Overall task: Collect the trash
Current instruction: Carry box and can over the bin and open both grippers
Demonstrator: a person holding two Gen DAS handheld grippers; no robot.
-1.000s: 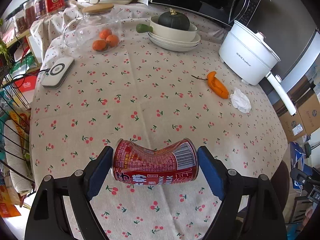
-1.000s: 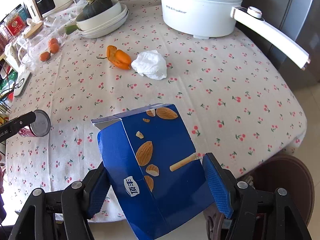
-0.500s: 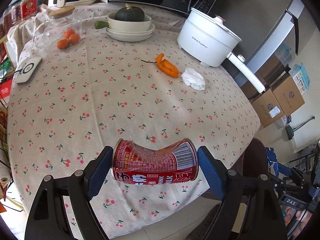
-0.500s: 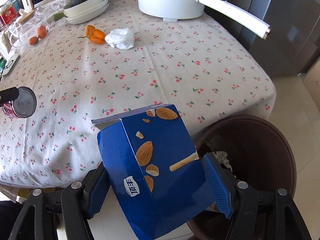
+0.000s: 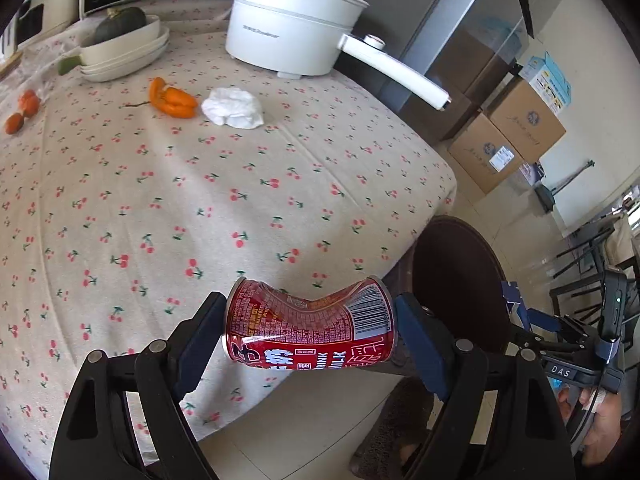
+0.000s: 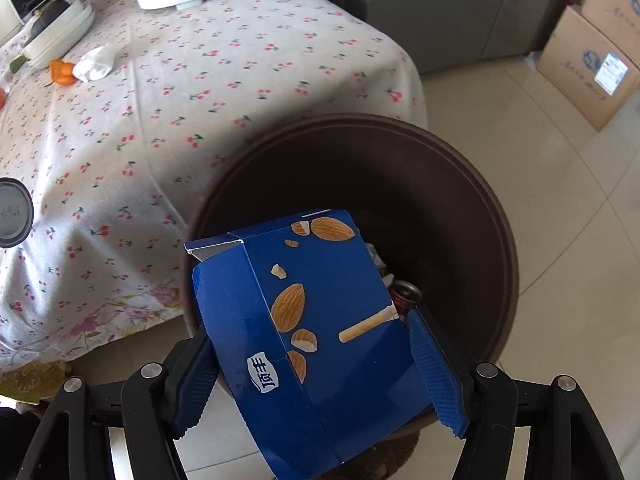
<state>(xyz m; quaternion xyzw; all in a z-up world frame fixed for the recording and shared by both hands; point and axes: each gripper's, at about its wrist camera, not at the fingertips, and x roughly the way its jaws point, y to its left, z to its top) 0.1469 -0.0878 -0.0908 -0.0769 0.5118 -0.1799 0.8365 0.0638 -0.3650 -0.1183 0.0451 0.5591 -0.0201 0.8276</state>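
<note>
A dented red drink can (image 5: 308, 332) lies crosswise between the pads of my left gripper (image 5: 308, 308), which is shut on it above the table's near edge. The brown trash bin (image 5: 456, 280) stands on the floor just to its right. My right gripper (image 6: 310, 328) is shut on a blue carton (image 6: 320, 300) printed with almonds. It hangs over the bin's (image 6: 500, 240) open mouth. Another can (image 6: 406, 294) and some scraps lie inside. A crumpled white tissue (image 5: 232, 108) rests on the cherry-print tablecloth (image 5: 160, 200).
An orange pepper (image 5: 172, 100), a white electric pot (image 5: 292, 36) with a long handle, and stacked bowls holding a green squash (image 5: 120, 36) sit at the back of the table. Cardboard boxes (image 5: 508, 136) stand on the tiled floor beyond the bin. A hand (image 5: 596, 432) shows at far right.
Both grippers have swung from over the table toward its corner with their loads. The carton went from above the tablecloth to above the bin. The can now sits at the table's edge.
</note>
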